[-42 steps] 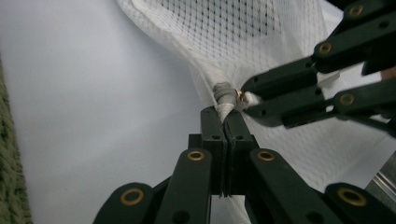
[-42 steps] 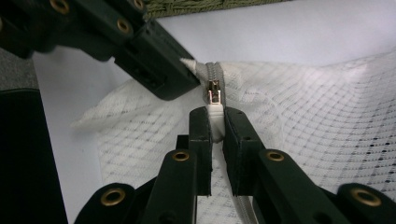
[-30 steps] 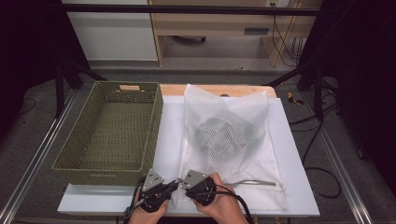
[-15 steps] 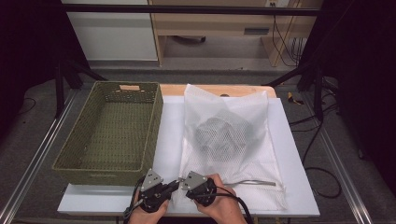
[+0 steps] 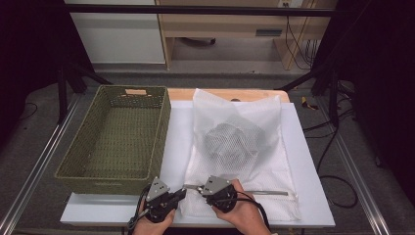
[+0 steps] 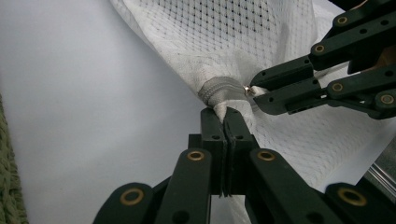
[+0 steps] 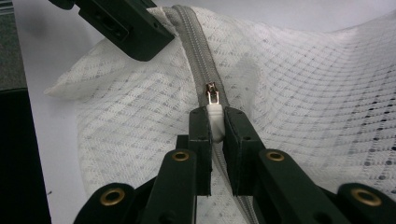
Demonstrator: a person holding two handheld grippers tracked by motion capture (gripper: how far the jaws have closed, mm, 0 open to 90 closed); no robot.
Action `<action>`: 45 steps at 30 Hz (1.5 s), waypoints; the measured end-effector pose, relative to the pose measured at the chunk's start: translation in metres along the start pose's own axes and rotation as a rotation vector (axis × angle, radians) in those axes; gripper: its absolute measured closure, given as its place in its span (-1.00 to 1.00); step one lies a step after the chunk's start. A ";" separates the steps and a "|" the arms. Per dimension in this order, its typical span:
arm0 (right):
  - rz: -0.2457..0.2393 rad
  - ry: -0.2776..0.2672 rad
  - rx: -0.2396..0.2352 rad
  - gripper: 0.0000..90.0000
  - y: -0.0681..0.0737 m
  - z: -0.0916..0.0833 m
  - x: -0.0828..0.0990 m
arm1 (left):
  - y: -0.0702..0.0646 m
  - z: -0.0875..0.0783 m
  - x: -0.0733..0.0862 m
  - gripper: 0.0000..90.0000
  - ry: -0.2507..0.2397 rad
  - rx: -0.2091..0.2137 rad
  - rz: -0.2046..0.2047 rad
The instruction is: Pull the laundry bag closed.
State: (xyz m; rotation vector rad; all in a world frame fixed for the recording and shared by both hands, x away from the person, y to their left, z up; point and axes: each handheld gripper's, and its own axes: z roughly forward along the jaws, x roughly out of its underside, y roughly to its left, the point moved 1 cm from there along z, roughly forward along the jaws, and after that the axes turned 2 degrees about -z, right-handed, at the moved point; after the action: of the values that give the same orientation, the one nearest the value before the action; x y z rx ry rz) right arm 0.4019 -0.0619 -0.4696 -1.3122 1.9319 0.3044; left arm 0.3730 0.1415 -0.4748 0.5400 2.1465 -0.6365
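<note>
White mesh laundry bag [image 5: 238, 147] unopened at bench's near edge: my left gripper [image 6: 225, 122] pinches its corner, right gripper [image 7: 214, 122] clamps the white zipper pull [image 7: 215, 119]; unzipping remains.

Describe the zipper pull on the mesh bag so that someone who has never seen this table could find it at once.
On the white table, right of the green woven basket, lies a white mesh laundry bag. Along its near edge runs a grey zipper. The zipper pull is the small white tab on a metal slider, clamped in the right gripper, beside the bag corner pinched by the left gripper.
</note>
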 end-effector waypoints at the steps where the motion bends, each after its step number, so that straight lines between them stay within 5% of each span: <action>1: -0.001 -0.001 -0.003 0.82 0.000 0.001 0.000 | 0.000 0.000 0.000 0.97 0.001 0.000 -0.001; 45: -0.009 0.017 -0.030 0.82 -0.005 0.001 0.006 | -0.007 0.005 0.001 0.97 0.011 -0.004 0.019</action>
State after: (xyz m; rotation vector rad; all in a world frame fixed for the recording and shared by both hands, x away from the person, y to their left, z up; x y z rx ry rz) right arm 0.4057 -0.0683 -0.4732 -1.3468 1.9424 0.3198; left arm 0.3712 0.1336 -0.4768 0.5618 2.1507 -0.6196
